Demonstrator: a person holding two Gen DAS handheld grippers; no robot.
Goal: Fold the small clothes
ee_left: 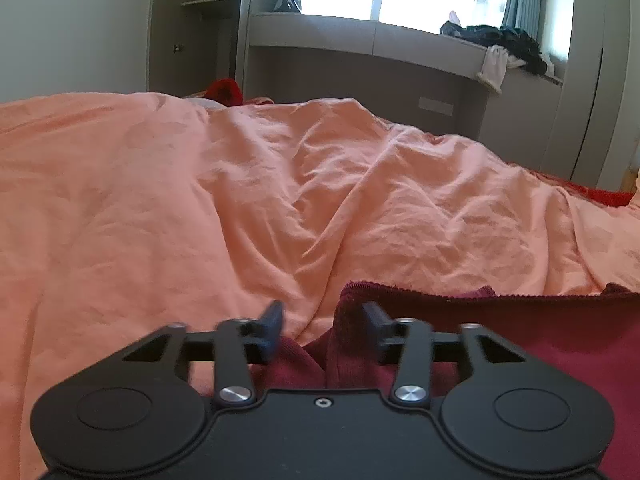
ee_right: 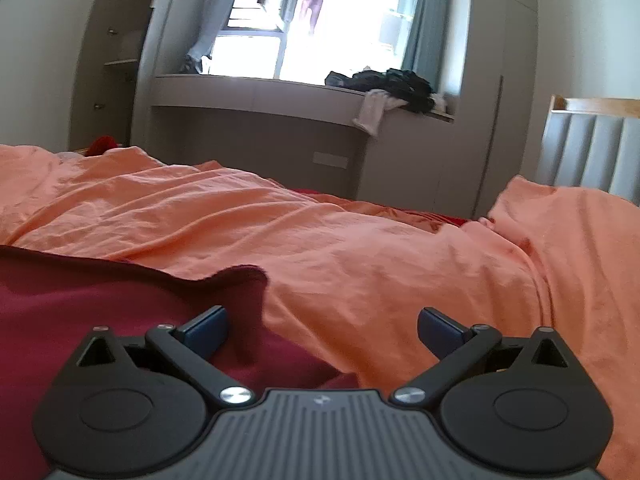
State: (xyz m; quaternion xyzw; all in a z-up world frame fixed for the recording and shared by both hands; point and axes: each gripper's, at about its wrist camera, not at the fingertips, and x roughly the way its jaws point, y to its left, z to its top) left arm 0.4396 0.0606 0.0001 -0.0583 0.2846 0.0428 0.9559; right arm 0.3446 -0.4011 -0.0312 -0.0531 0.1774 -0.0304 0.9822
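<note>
A dark red garment [ee_left: 520, 344] lies on the orange bedcover [ee_left: 200, 200], filling the lower right of the left wrist view. My left gripper [ee_left: 323, 324] hovers low over its left edge with the jaws partly apart. A raised fold of the cloth stands between the fingers, and the pads do not press on it. In the right wrist view the same dark red garment [ee_right: 80, 300] spreads at the lower left. My right gripper [ee_right: 322, 332] is open wide over the garment's right edge. Its left finger [ee_right: 208, 332] is above the cloth and its right finger is above the orange bedcover [ee_right: 360, 260].
The rumpled bedcover runs to the far side of the bed. Beyond it, a grey window bench holds a pile of dark clothes [ee_right: 392, 84] with a white cloth [ee_right: 372, 114] hanging off it. A padded headboard [ee_right: 592, 140] stands at the right. A red item [ee_left: 226, 90] sits at the bed's far edge.
</note>
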